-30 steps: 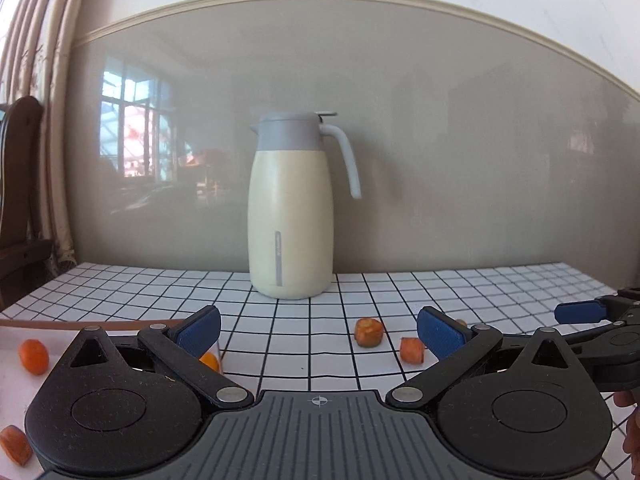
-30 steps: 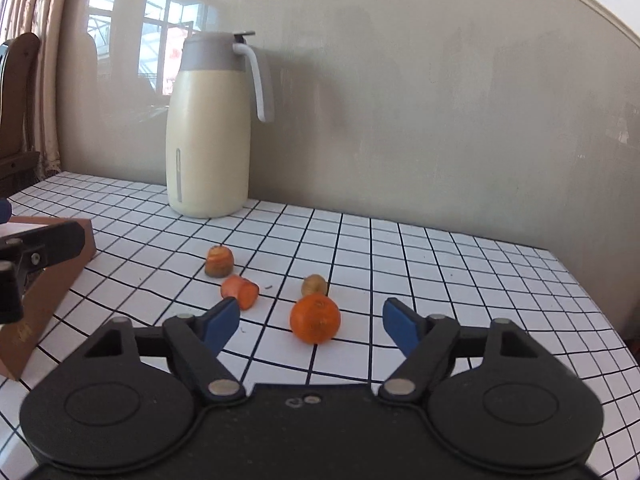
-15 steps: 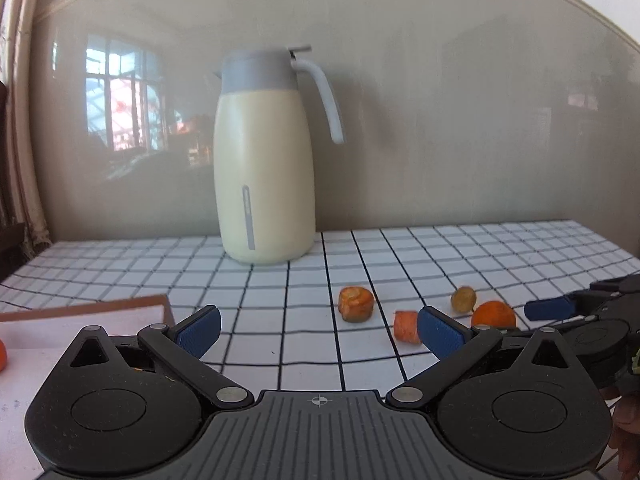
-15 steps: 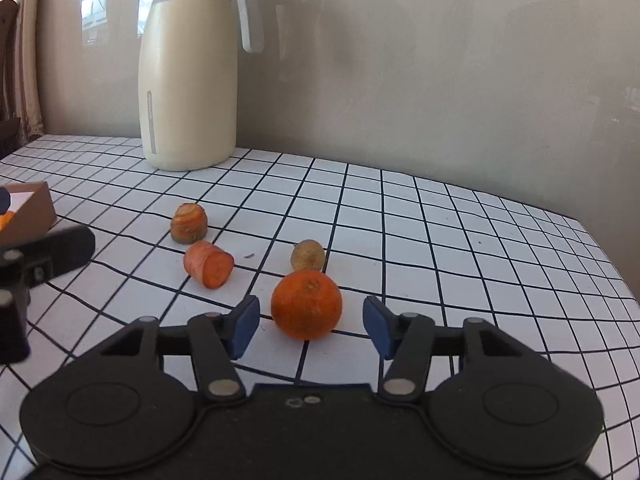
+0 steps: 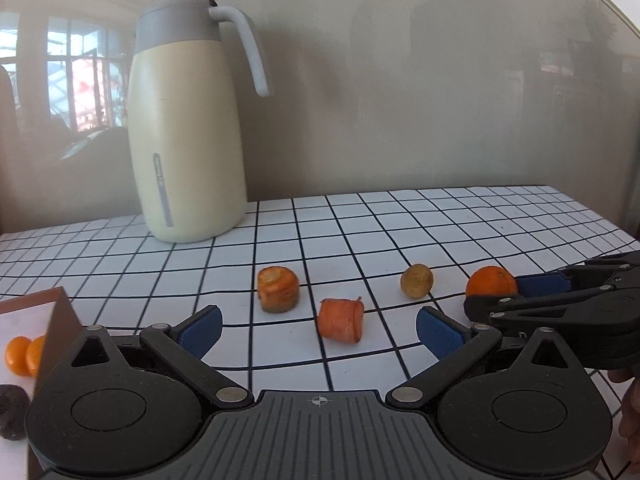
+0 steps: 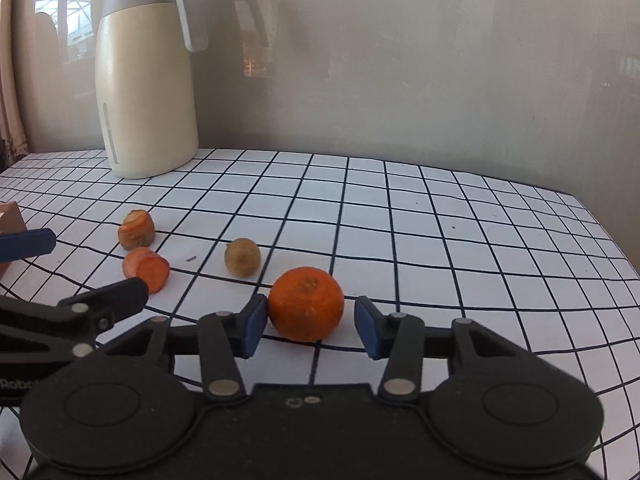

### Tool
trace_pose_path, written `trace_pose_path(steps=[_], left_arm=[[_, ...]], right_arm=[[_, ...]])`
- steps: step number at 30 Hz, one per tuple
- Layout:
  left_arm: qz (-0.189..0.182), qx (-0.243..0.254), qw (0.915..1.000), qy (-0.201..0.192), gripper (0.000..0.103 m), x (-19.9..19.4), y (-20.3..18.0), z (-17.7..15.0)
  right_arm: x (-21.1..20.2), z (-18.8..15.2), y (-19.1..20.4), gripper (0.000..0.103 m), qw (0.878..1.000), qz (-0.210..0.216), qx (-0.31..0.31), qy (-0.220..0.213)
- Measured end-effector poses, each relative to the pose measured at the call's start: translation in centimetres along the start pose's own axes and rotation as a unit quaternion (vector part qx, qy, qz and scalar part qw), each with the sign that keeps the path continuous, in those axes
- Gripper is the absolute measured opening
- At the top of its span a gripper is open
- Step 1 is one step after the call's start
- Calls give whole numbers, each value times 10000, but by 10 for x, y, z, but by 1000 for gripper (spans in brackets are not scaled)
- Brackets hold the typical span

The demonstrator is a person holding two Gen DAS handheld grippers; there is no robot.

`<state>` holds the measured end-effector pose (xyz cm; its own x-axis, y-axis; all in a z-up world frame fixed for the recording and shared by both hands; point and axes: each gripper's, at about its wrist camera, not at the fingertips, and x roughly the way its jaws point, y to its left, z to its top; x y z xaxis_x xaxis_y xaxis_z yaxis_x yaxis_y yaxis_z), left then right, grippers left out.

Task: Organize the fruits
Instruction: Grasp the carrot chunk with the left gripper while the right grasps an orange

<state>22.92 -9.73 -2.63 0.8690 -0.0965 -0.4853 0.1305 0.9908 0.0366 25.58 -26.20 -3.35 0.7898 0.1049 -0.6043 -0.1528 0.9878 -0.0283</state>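
Right wrist view: the right tool has just been closing around the orange on the worktop, left pad about touching it, right pad still a bit off, so no grip yet. Ahead to its left sit a small brown fruit and two carrot chunks. Left tool hangs wide open, holding nothing, one carrot chunk just ahead.

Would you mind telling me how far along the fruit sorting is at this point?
Done: two small oranges and a dark fruit already lie in the box. In hand: the right gripper has just been closing around the tangerine, a gap showing at one pad. Left: two carrot chunks and a small brown fruit on the table; the left gripper is open.
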Motion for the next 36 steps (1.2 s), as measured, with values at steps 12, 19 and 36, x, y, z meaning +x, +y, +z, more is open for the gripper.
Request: trace_pose_path(steps=[12,19,36], left_arm=[[-131,-136,9992,343,83,27,-6,6],[-219,119,9979,591,39,36,-16,8],[-365,119,9992,69,24,-5,-12,8]], right_arm=[[2,0,-8,33,9999,109,63,-23],[0,0,-10,32,9998,127,137,-38],[-32,10,-1,31,9994,-8,93,-318]])
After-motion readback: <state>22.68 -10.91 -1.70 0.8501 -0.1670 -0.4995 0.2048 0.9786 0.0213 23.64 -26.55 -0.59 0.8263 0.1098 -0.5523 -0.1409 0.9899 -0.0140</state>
